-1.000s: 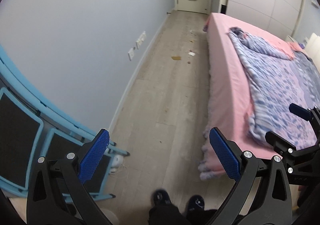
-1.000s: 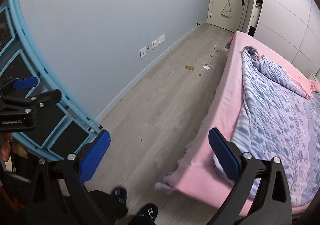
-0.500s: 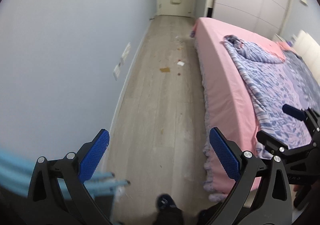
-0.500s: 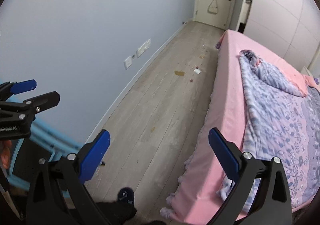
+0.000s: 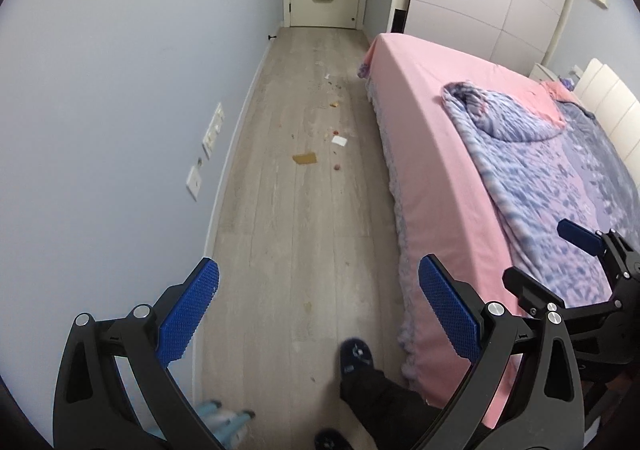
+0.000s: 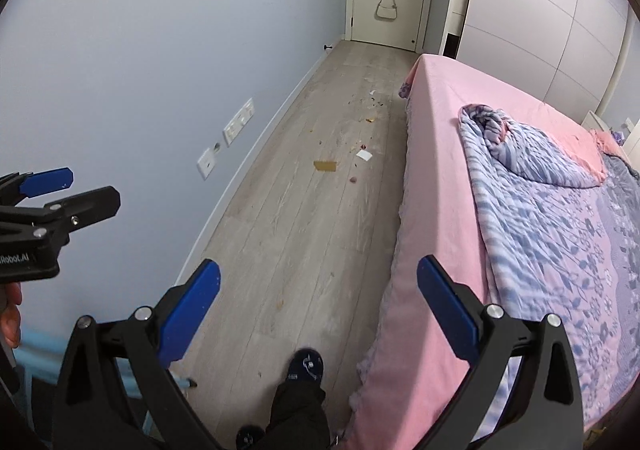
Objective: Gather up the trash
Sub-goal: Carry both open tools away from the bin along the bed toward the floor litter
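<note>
Left wrist view: approach step; both the left gripper (image 5: pixel 316 290) and right gripper (image 6: pixel 318 290) are wide open and empty, so next advance to the brown cardboard scrap (image 5: pixel 305 158) beside the bed (image 5: pixel 424 153).

The room is lit evenly by soft indoor light, and shadows are weak. Both views have strong fisheye bending, with black corners around a round picture. The wall (image 5: pixel 100 97) looks a little pale on the left side. The floor (image 5: pixel 304 234) is sharp, but a light blue thing (image 5: pixel 224 420) at the bottom edge is blurred.
</note>
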Demonstrator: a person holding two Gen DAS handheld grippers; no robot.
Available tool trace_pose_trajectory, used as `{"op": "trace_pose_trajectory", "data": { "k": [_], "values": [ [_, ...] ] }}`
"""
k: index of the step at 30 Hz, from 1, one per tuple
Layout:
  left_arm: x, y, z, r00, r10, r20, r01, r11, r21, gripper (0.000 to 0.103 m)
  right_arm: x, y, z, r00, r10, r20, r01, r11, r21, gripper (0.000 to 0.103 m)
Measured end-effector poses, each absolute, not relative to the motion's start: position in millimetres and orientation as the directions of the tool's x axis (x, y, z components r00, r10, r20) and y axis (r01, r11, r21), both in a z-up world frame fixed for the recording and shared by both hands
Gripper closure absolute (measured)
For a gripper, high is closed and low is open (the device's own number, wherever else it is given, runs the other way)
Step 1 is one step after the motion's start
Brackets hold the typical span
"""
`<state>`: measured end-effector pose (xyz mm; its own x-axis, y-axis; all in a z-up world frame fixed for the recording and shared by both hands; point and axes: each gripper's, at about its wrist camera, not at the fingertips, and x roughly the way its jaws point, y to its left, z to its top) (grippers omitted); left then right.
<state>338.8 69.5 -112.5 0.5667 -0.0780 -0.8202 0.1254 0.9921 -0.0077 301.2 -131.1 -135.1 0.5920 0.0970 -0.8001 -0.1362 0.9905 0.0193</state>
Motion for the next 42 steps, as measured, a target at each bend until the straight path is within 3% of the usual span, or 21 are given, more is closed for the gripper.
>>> {"op": "trace_pose_trajectory", "data": {
  "k": [9,17,31,42],
  "values": [
    [473,77,-99,0.560,-0.023,-0.828,0.092,0.995,0.035,0.006,432,-141,-127,0.581,0.133,-0.803,-0.209,0.978,0.011,0.007],
    [587,91,-106,0.552,-0.061,-0.831,0.098,0.995,-0.008,0.006,539,-130,-130,0.571,0.124,-0.811,-0.186,0.982,0.019,0.007],
    [822,119,-119,0.535,-0.170,-0.828,0.334,0.942,0.022,0.006,723,-111,-120,0.585,-0.042,-0.810,0.062,0.998,-0.007,0.007],
    [963,97,-141,0.485,-0.216,-0.848,0.383,0.923,-0.016,0.006,847,-129,-147,0.561,-0.067,-0.825,0.113,0.994,-0.003,0.007]
  ]
}}
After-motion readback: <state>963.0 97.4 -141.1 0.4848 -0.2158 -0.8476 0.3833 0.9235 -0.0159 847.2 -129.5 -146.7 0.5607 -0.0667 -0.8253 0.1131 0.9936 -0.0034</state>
